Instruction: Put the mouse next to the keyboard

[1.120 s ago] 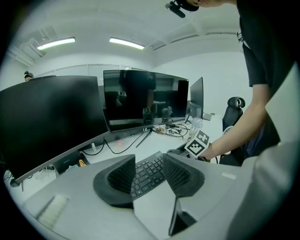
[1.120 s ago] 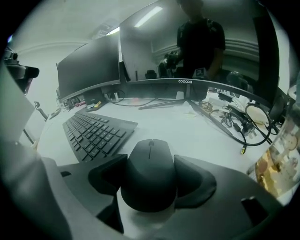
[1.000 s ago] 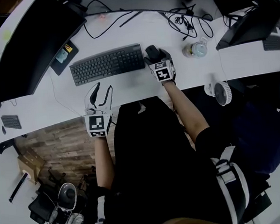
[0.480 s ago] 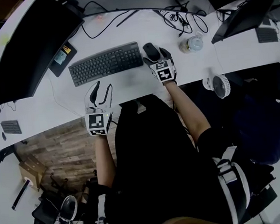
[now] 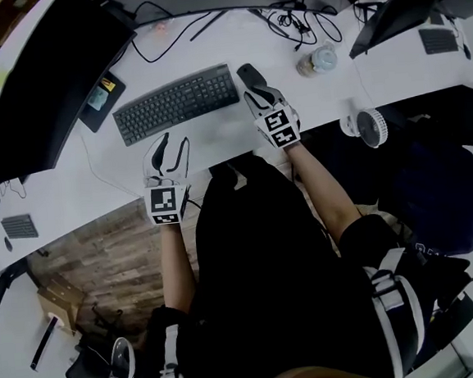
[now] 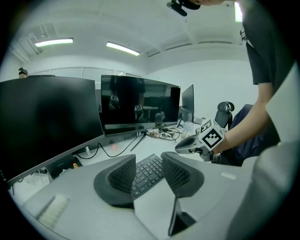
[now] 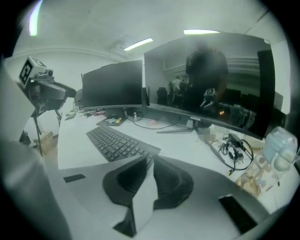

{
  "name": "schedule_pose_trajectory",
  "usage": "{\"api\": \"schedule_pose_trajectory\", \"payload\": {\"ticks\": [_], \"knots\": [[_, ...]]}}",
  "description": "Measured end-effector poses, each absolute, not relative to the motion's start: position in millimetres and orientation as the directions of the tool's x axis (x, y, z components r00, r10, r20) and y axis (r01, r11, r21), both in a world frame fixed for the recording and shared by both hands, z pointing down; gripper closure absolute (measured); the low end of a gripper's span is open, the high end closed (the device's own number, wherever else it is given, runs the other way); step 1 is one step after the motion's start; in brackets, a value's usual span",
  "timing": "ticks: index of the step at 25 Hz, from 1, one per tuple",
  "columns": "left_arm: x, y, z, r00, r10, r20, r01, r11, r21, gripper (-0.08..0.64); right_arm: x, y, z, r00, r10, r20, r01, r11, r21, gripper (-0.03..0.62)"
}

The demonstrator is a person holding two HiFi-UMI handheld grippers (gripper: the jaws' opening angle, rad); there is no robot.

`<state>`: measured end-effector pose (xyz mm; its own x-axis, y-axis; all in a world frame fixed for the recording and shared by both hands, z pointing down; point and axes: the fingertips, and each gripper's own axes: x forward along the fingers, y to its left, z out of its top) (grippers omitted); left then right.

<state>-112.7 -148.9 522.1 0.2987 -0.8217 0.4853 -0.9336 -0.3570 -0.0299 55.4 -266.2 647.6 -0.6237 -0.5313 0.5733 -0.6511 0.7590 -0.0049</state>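
Note:
The dark mouse (image 5: 248,74) lies on the white desk (image 5: 216,140), close to the right end of the black keyboard (image 5: 175,103). My right gripper (image 5: 262,97) sits just behind the mouse, toward the desk's front edge. Its jaws are closing to a narrow gap with nothing between them, as the right gripper view (image 7: 149,180) shows. That view has the keyboard (image 7: 117,143) ahead on the left, and the mouse is hidden there. My left gripper (image 5: 172,148) rests open and empty in front of the keyboard (image 6: 151,169), its jaws (image 6: 149,176) wide apart.
A large dark monitor (image 5: 37,78) stands at the back left. Tangled cables (image 5: 304,22) and a clear jar (image 5: 314,59) lie right of the mouse. A small fan (image 5: 371,127) hangs at the desk's front edge, and a laptop (image 5: 393,2) stands at the far right.
My right gripper has drawn back a little from the mouse, which stays beside the keyboard, and its jaws have narrowed. My left gripper has kept its place.

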Motion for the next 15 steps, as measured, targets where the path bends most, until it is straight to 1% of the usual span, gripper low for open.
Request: {"api": "schedule_pose_trajectory", "payload": {"ticks": [1, 3, 8, 10, 15], "knots": [[-112.7, -148.5, 522.7, 0.306, -0.819, 0.486, -0.93, -0.365, -0.03, 0.385, 52.3, -260.8, 640.6, -0.635, -0.537, 0.555, -0.635, 0.772, 0.021, 0.589], [-112.1, -148.4, 522.4, 0.328, -0.812, 0.482, -0.922, -0.387, -0.026, 0.394, 45.6, -249.8, 629.0, -0.653, -0.538, 0.533, -0.605, 0.794, 0.06, 0.59], [-112.7, -147.6, 516.0, 0.39, -0.802, 0.453, -0.896, -0.443, -0.012, 0.528, 34.4, -224.3, 611.3, -0.671, -0.525, 0.524, -0.582, 0.811, 0.067, 0.591], [-112.0, -146.9, 514.2, 0.411, -0.795, 0.446, -0.887, -0.462, -0.007, 0.56, 34.2, -214.7, 604.3, -0.675, -0.524, 0.519, -0.584, 0.81, 0.058, 0.591], [-109.6, -145.3, 513.2, 0.455, -0.775, 0.439, -0.863, -0.505, 0.002, 0.561, 42.8, -196.1, 592.8, -0.664, -0.548, 0.509, -0.607, 0.792, 0.06, 0.591]]}}
